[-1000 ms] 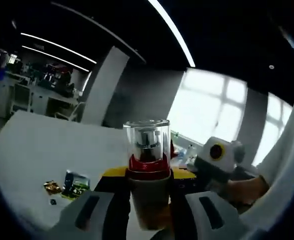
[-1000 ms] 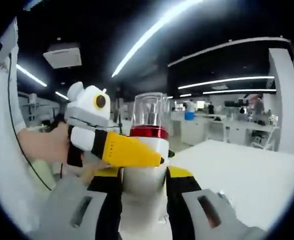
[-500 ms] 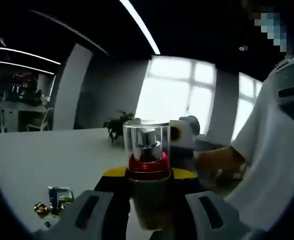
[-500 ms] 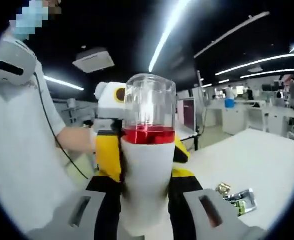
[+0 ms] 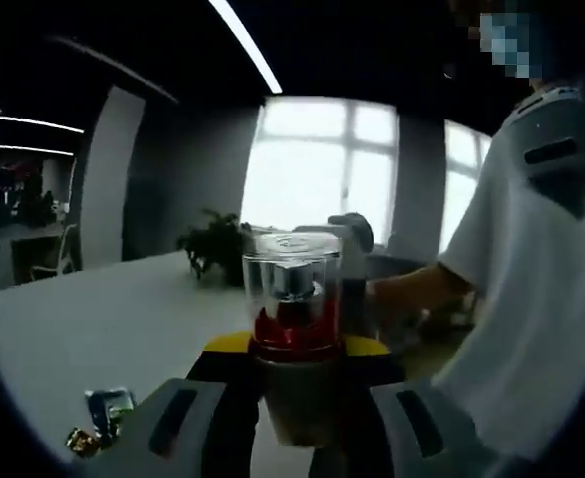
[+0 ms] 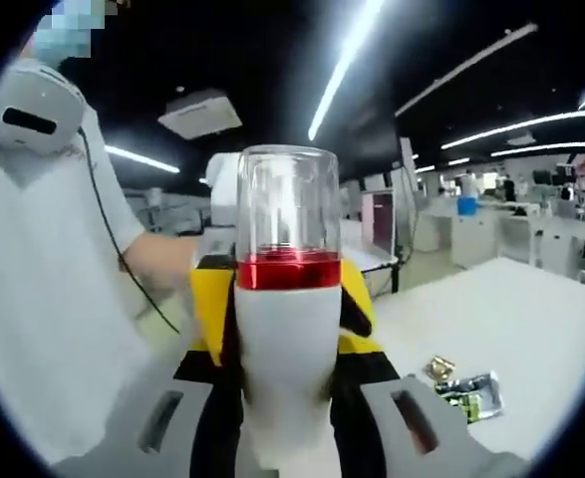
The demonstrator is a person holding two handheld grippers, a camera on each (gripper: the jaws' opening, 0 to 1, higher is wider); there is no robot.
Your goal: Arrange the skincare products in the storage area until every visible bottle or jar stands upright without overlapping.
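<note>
Left gripper view: both my grippers clamp one bottle (image 5: 294,349), held up above the white table (image 5: 93,329); left gripper (image 5: 294,438) from one side, right gripper (image 6: 290,438) from the opposite; clear cap, red collar, pale body; best to keep it upright, lower gently, release one grip first; no label readable; wrappers (image 6: 466,390) on table.
</note>
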